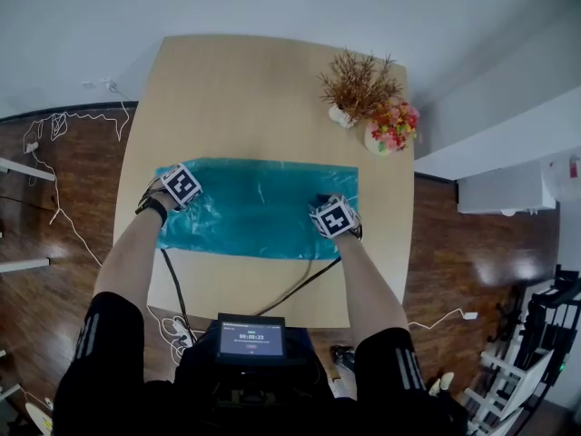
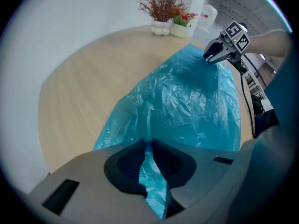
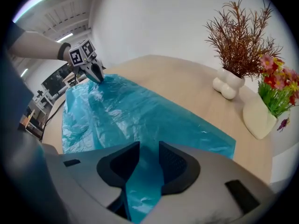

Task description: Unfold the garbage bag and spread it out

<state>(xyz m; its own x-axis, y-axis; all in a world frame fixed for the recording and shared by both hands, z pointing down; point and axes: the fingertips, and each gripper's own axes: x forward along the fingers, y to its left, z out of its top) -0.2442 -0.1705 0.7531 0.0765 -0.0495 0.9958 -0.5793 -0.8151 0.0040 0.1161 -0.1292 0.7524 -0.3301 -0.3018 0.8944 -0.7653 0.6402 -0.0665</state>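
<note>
A translucent blue garbage bag [image 1: 259, 209] lies spread across the middle of the wooden table [image 1: 236, 89], wrinkled, long side running left to right. My left gripper [image 1: 182, 192] points straight down at the bag's left end. In the left gripper view its jaws [image 2: 148, 142] are pinched on a fold of the bag's film [image 2: 187, 101]. My right gripper [image 1: 332, 216] stands over the bag's right end. In the right gripper view its pads [image 3: 175, 164] stand apart, with the flat bag [image 3: 131, 115] showing in the gap between them.
A white vase with dried brown twigs [image 1: 357, 87] and a cream vase of pink and red flowers [image 1: 390, 130] stand at the table's far right corner. Cables [image 1: 300, 284] trail off the near edge. A small screen [image 1: 250, 339] sits at my chest.
</note>
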